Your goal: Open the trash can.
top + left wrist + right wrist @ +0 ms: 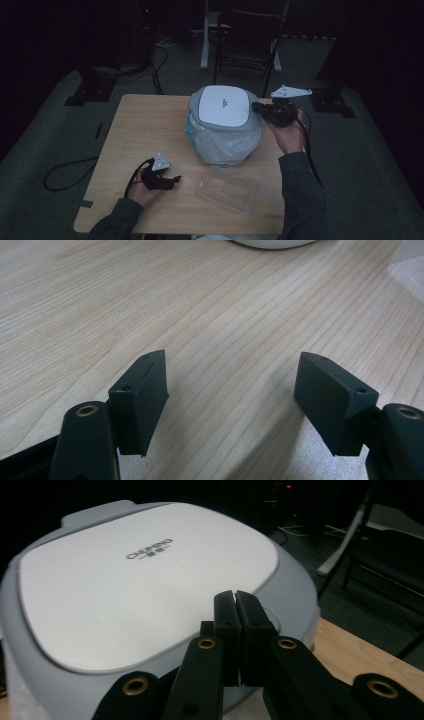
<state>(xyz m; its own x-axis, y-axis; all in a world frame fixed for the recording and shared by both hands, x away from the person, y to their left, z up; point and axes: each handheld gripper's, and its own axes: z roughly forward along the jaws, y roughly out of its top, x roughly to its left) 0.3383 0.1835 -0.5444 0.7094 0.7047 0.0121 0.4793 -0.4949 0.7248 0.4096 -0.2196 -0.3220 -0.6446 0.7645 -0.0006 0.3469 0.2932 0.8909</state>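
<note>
One lidded bin [225, 125] and one clear container [228, 189] stand on the table [140, 130]. The right gripper [235, 597] is closed with nothing between, at the bin's lid; the left gripper [230, 385] is open above bare wood.

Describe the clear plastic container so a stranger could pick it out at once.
Start at the wooden table and find the big grey-and-white lidded bin lined with a plastic bag. Nearer the person, just in front of that bin, lies the clear plastic container: low, rectangular, transparent, unlike the tall opaque bin.
</note>
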